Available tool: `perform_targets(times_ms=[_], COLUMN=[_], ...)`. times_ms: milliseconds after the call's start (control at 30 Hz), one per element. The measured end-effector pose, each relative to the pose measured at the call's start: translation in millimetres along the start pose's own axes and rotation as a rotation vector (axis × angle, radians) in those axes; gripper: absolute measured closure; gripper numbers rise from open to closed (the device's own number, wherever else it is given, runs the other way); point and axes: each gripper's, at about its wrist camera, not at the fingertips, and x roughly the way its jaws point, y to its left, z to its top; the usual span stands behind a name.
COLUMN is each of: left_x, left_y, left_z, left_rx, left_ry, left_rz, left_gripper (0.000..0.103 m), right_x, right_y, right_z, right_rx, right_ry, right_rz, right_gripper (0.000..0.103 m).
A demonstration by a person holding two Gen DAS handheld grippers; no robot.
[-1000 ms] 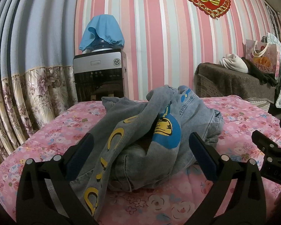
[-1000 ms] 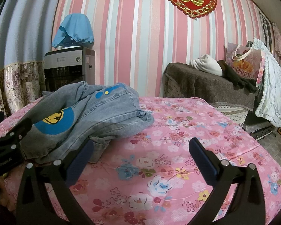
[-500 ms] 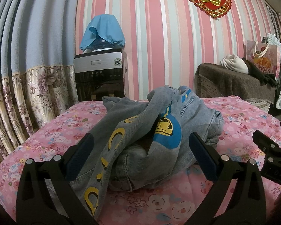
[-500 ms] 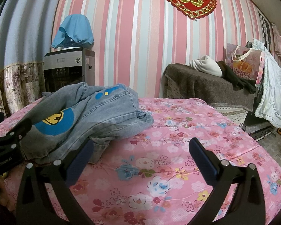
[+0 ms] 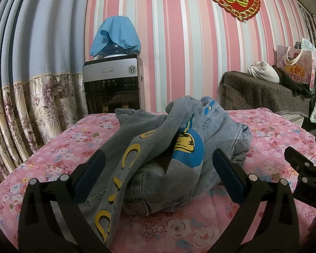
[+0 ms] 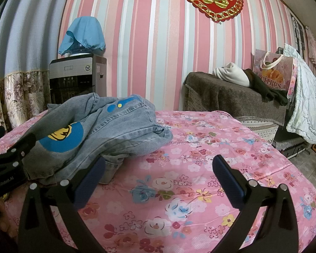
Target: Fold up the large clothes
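In the left wrist view, we hold the left gripper (image 5: 158, 176) spread wide, grasping nothing; the crumpled denim jacket (image 5: 168, 147) fills frame centre on the floral bedspread (image 5: 59, 147).

In the right wrist view, our right gripper (image 6: 158, 177) is likewise released, with the jacket (image 6: 115, 130) at centre left.

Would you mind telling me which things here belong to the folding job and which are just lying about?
Job:
- denim garment, crumpled on the floral sheet
- left gripper, open
- right gripper, open

Lying about:
- water dispenser under a blue cover
- gift bag
- white cloth on the brown-covered furniture
- curtain
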Motion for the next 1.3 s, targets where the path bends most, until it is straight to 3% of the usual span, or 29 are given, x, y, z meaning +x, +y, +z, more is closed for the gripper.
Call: perform_targets(times_ms=[1067, 1300], left_x=[1.1, -5.0], left_y=[-1.3, 3.5], left_z=[-3.0, -4.7], left_rx=[-0.003, -0.004], left_ry=[-0.002, -0.016], left_rz=[-0.001, -0.039], left_gripper=[0.003, 0.003], right_x=[1.6, 4.3], right_y=[0.1, 0.0], right_z=[-0.8, -2.2], right_rx=[0.001, 0.002], right_ry=[-0.003, -0.002], right_rz=[0.000, 0.002], right_gripper=[0.002, 0.002])
